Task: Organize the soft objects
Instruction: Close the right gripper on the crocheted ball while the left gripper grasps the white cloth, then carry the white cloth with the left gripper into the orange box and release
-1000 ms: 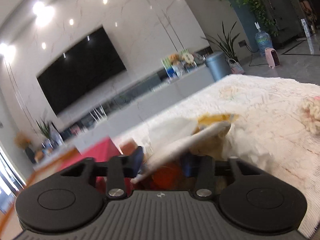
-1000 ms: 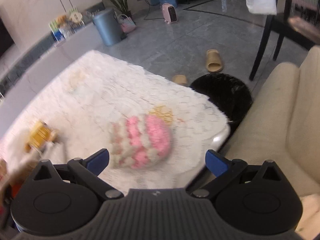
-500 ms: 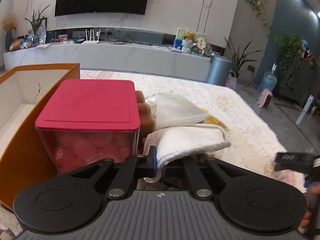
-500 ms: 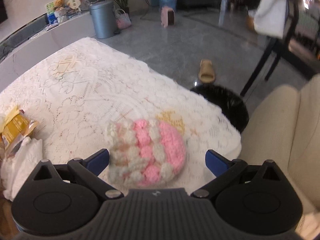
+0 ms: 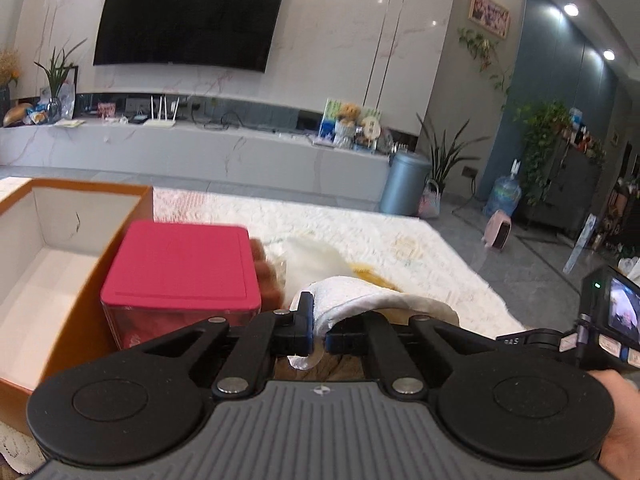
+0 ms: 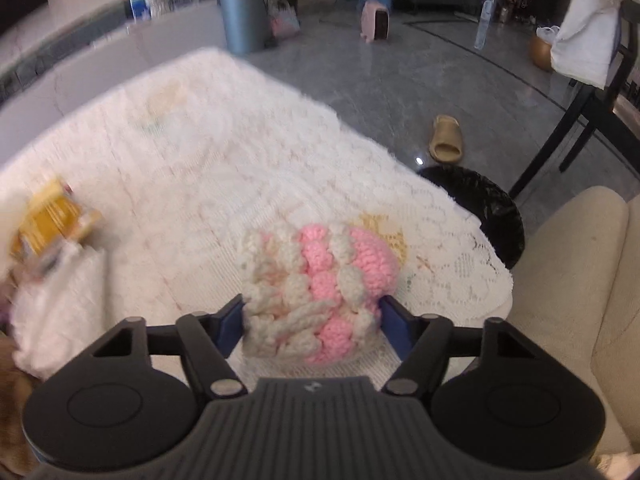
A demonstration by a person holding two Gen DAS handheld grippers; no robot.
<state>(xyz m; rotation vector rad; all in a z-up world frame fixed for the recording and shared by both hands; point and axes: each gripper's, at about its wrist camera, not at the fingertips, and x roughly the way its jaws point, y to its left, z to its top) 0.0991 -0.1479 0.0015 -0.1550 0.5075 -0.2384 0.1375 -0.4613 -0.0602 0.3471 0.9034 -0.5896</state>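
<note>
My left gripper (image 5: pixel 317 326) is clamped on a folded white terry cloth (image 5: pixel 360 294), raised just right of the red-lidded clear plastic box (image 5: pixel 180 264). My right gripper (image 6: pixel 312 322) is closing around a pink-and-cream crocheted pouch (image 6: pixel 320 280), further right on the white lace tablecloth (image 6: pixel 220 152), blue pads (image 6: pixel 232 322) touching its sides.

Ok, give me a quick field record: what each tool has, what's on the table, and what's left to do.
left tool: shut on white towel, lifted off the table
right tool: closing around pink-and-cream crochet piece, which lies on the lace tablecloth
container: open orange box, looks empty where visible
beside box: red-lidded tub
other: yellow packet
left to do: neither soft item is in the box yet
</note>
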